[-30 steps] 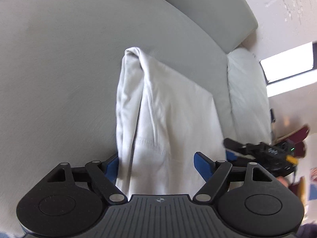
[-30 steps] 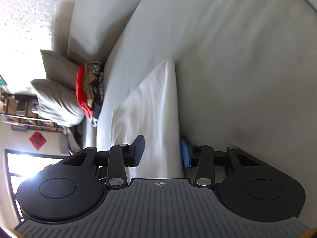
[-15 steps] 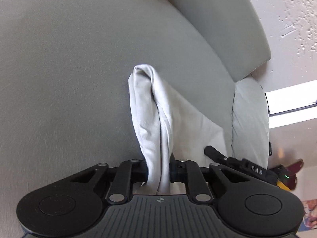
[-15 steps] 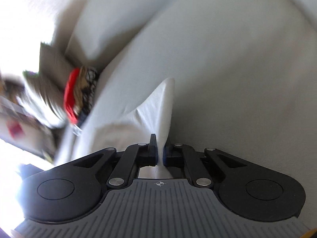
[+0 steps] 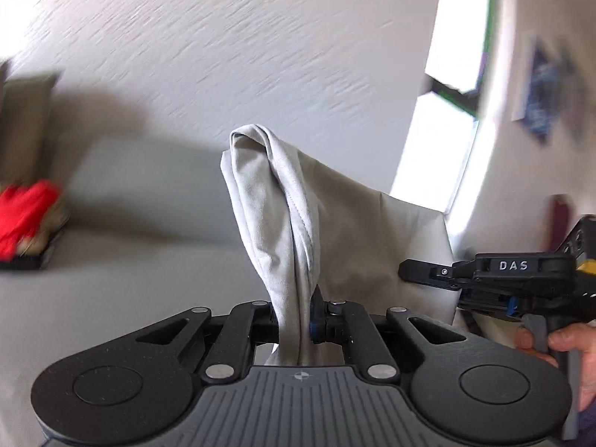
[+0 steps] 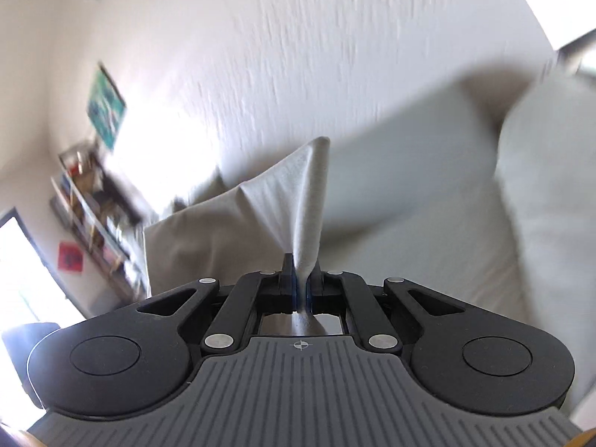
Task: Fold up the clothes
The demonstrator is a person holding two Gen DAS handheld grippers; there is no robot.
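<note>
Pale grey cloth, a garment point(image 5: 298, 223) bunched into thick folds, stands up out of the left gripper point(image 5: 303, 322), whose jaws have just been closing and now pinch the fabric tight between the blue pads. The rest of the garment stretches as a flat sheet to the right, toward the right gripper point(image 5: 428, 273), seen from the side with the lettering DAS on its body and a hand point(image 5: 570, 346) wrapped round its handle at the right edge of the left wrist view.

From the right wrist view the same garment point(image 6: 298, 201) rises to a peak out of the right gripper point(image 6: 302, 290); its jaws are drawn in narrow on a thin pinch of the cloth, and the sheet falls away to the left. The garment hangs in the air between the two grippers, above the grey sofa point(image 5: 149, 260).

A red pile of clothes point(image 5: 26, 219) lies at the sofa's left end, blurred. A bright window point(image 5: 439, 126) sits in the white wall, and a shelf point(image 6: 93, 193) stands on the left of the right view.
</note>
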